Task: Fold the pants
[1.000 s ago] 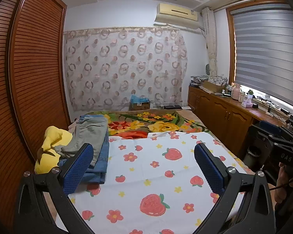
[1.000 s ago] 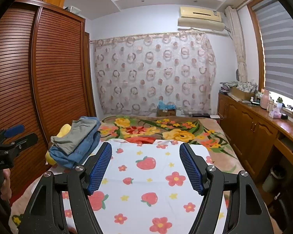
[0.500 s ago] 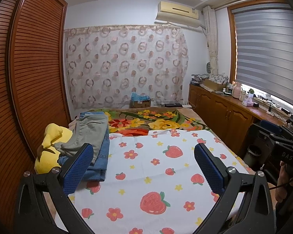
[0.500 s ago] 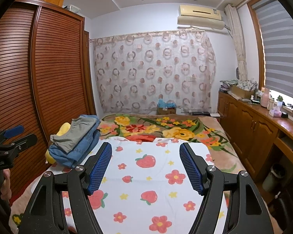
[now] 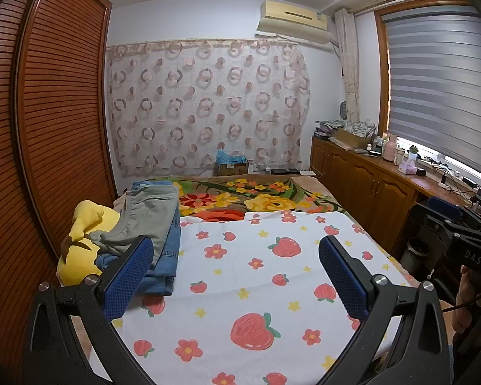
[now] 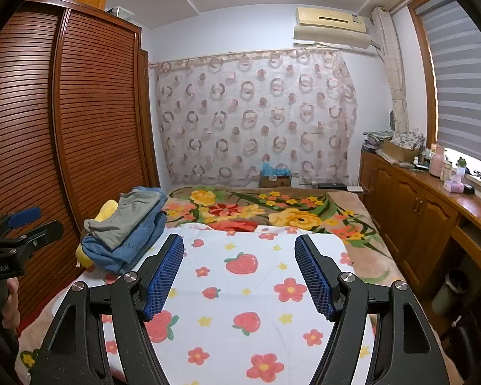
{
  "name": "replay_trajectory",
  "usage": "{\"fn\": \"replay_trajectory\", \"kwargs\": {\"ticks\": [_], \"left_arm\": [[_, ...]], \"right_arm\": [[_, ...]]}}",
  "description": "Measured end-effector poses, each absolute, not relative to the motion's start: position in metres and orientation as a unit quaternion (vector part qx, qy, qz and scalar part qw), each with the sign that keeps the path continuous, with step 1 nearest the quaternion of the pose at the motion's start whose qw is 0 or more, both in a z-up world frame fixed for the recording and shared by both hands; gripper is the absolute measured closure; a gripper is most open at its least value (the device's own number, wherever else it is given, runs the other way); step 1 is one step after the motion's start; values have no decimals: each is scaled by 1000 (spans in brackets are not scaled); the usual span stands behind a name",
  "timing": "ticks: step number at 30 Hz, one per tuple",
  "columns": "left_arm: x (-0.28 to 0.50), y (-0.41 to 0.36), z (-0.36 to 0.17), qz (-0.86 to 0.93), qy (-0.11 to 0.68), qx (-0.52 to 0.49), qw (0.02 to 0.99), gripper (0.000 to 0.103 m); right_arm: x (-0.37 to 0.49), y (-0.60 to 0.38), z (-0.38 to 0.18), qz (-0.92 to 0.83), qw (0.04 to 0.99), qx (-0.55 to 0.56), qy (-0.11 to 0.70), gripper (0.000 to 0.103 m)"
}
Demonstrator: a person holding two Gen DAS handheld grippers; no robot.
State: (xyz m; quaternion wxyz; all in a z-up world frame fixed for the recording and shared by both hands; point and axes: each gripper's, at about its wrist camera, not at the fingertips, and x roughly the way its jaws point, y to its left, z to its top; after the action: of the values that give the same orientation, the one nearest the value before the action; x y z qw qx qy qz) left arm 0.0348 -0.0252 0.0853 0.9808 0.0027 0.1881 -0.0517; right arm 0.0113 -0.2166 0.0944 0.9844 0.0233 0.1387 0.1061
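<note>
You face a brown louvred wooden wardrobe (image 6: 80, 122) on the left, a circle-patterned sheer curtain (image 6: 256, 112) ahead, and a grey striped window blind (image 5: 439, 89) above wooden cabinets (image 5: 362, 186).

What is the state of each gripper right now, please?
Left gripper: open, nothing between its blue padded fingers.
Right gripper: open, holding nothing, above the white strawberry-print sheet.

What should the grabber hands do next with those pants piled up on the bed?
Probably the left gripper should reach for the grey pants on top of the pile. Both grippers, the right gripper too, are open and hold nothing, and the strawberry sheet in front offers bare room to spread them.
</note>
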Motion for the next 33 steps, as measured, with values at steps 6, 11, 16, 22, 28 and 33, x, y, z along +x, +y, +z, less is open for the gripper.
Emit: {"fn": "replay_trajectory", "kwargs": {"ticks": [6, 11, 16, 22, 28, 33], "left_arm": [[35, -25, 86, -51, 188, 2, 981, 0], [35, -25, 86, -52, 189, 2, 981, 0], [35, -25, 87, -52, 188, 3, 981, 0], [35, -25, 87, -52, 189, 2, 981, 0], [35, -25, 88, -52, 189, 2, 981, 0], [35, -25, 88, -52, 189, 2, 981, 0]], "right_arm": [[11, -218, 94, 107, 984, 23, 139, 29], [11, -219, 94, 106, 984, 23, 139, 29], [11, -218, 94, 106, 984, 23, 139, 29], [11, -218, 94, 106, 984, 23, 139, 29], [11, -217, 94, 107, 984, 23, 139, 29], [11, -218, 94, 106, 984, 23, 139, 29]]}}
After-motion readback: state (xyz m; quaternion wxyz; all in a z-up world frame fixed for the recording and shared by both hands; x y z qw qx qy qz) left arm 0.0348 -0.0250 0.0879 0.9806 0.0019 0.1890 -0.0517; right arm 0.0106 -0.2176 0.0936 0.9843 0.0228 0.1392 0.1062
